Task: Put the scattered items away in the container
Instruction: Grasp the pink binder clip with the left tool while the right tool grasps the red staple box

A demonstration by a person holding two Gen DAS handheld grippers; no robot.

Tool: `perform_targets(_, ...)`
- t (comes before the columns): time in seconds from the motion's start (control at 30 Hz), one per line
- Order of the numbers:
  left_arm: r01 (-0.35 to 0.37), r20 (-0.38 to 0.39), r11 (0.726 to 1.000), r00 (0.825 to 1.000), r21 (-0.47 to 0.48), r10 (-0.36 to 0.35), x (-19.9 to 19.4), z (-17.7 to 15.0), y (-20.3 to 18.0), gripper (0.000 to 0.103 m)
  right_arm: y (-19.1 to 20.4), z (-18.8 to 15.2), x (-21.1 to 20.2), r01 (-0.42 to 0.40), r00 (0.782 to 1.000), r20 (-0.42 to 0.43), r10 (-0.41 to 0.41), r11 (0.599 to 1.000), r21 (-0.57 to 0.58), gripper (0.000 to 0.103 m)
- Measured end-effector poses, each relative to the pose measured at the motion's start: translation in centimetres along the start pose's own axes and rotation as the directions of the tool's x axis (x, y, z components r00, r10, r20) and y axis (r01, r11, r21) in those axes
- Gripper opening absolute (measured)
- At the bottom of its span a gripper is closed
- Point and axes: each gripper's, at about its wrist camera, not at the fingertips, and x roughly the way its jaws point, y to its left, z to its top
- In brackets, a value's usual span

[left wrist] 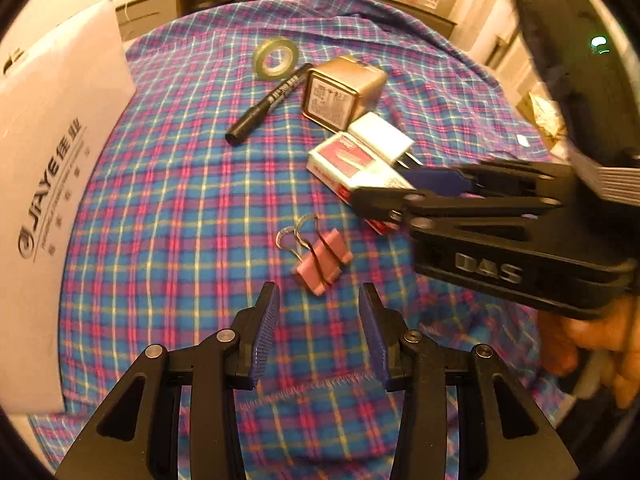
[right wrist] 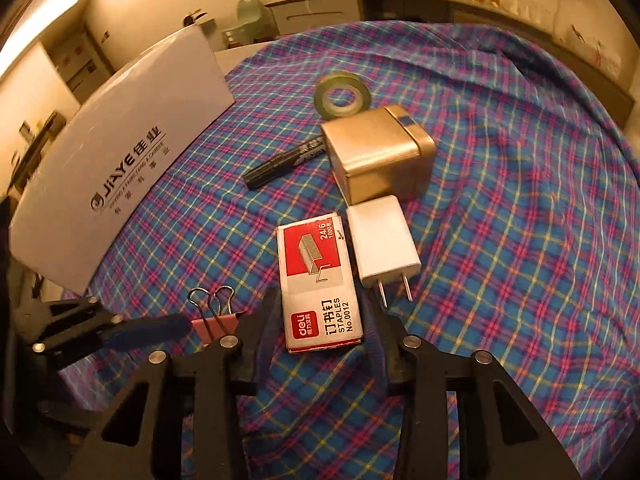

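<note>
A red and white staples box (right wrist: 316,272) lies on the plaid cloth, and my right gripper (right wrist: 320,304) is shut on its near end, one pad against each long side. The left wrist view shows the same grip, with the right gripper (left wrist: 386,188) coming in from the right. A pink binder clip (left wrist: 322,262) lies just ahead of my left gripper (left wrist: 320,312), which is open with nothing between its fingers. The white JIAYE box (left wrist: 60,152) stands at the left edge of the cloth.
Beyond the staples box lie a white charger plug (right wrist: 382,240), a gold tin (right wrist: 376,156), a black marker (right wrist: 280,164) and a green tape roll (right wrist: 342,94). A hand (left wrist: 580,340) holds the right gripper. Shelves and a counter stand behind the table.
</note>
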Motion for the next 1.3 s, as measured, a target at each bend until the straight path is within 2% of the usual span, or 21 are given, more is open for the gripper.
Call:
perform_targets(0.07, -0.118, 0.025, 0.993, 0.993, -0.01, 0.119, 0.1, 0.4, 1.1, 0.045, -0.2, -0.1, -0.2, 0.005, 1.0, -0.013, -0.005, 1.0, 0.018, 0.041)
perform_targets(0.1, -0.134, 0.034, 0.99, 0.99, -0.042, 0.135, -0.1, 0.5, 2.0, 0.043, -0.2, -0.1, -0.5, -0.001, 1.0, -0.017, 0.001, 1.0, 0.03, 0.041)
perform_targets(0.2, -0.065, 0.05, 0.991, 0.996, -0.119, 0.072, -1.1, 0.7, 3.8, 0.044, 0.4, 0.0, -1.1, 0.002, 1.0, -0.016, -0.002, 1.0, 0.015, 0.042)
perform_targets(0.37, -0.014, 0.053, 0.998, 0.998, -0.063, 0.017, -1.1, 1.0, 2.5, 0.044, 1.2, -0.2, -0.2, 0.02, 1.0, -0.006, -0.021, 0.999, -0.037, 0.047)
perform_targets(0.4, -0.018, 0.048, 0.998, 0.999, -0.062, 0.021, -0.8, 1.0, 2.3, 0.045, 1.0, -0.4, 0.0, 0.017, 1.0, -0.003, -0.017, 0.999, -0.033, 0.047)
perform_targets(0.53, -0.019, 0.032, 0.996, 0.999, -0.085, 0.022, 0.6, 2.0, 1.3, 0.047, 0.3, -0.1, -0.3, 0.067, 0.998, -0.019, -0.068, 0.997, -0.026, 0.032)
perform_targets(0.57, -0.023, 0.032, 0.996, 0.999, -0.087, 0.026, 0.9, 2.1, 1.2, 0.047, 0.2, -0.1, -0.4, 0.078, 0.997, -0.023, -0.078, 0.997, -0.024, 0.031)
perform_targets(0.7, -0.092, 0.047, 0.993, 0.994, -0.077, 0.096, 1.5, 2.3, 1.3, 0.047, 0.3, -0.1, -0.6, 0.071, 0.997, -0.038, -0.072, 0.997, -0.025, 0.03)
perform_targets(0.8, -0.12, 0.051, 0.988, 0.991, -0.096, 0.125, 1.1, 1.8, 2.7, 0.047, 0.7, 0.0, -0.9, 0.019, 1.0, -0.024, -0.02, 0.999, -0.028, 0.031)
perform_targets(0.9, -0.091, 0.047, 0.987, 0.994, -0.135, 0.098, 0.8, 1.6, 3.8, 0.048, 0.9, -0.1, -1.2, -0.034, 0.999, 0.008, 0.034, 0.999, -0.016, 0.046)
perform_targets(0.93, -0.077, 0.046, 0.987, 0.995, -0.143, 0.084, 0.8, 1.7, 3.8, 0.049, 1.0, -0.2, -1.0, -0.04, 0.999, 0.019, 0.04, 0.999, -0.015, 0.048)
perform_targets(1.07, -0.084, 0.053, 0.988, 0.994, -0.133, 0.092, 1.0, 1.9, 2.9, 0.05, 0.7, -0.3, -0.7, -0.042, 0.999, 0.034, 0.041, 0.999, 0.001, 0.047)
perform_targets(1.2, -0.1, 0.086, 0.99, 0.99, -0.101, 0.108, 1.3, 2.0, 2.8, 0.049, 0.1, -0.2, -0.3, -0.039, 0.999, 0.02, 0.038, 0.999, 0.018, 0.034)
perform_targets(1.3, -0.08, 0.102, 0.993, 0.991, -0.084, 0.089, 1.2, 1.8, 3.1, 0.048, 0.3, -0.2, -0.4, -0.047, 0.999, 0.022, 0.047, 0.999, 0.014, 0.034)
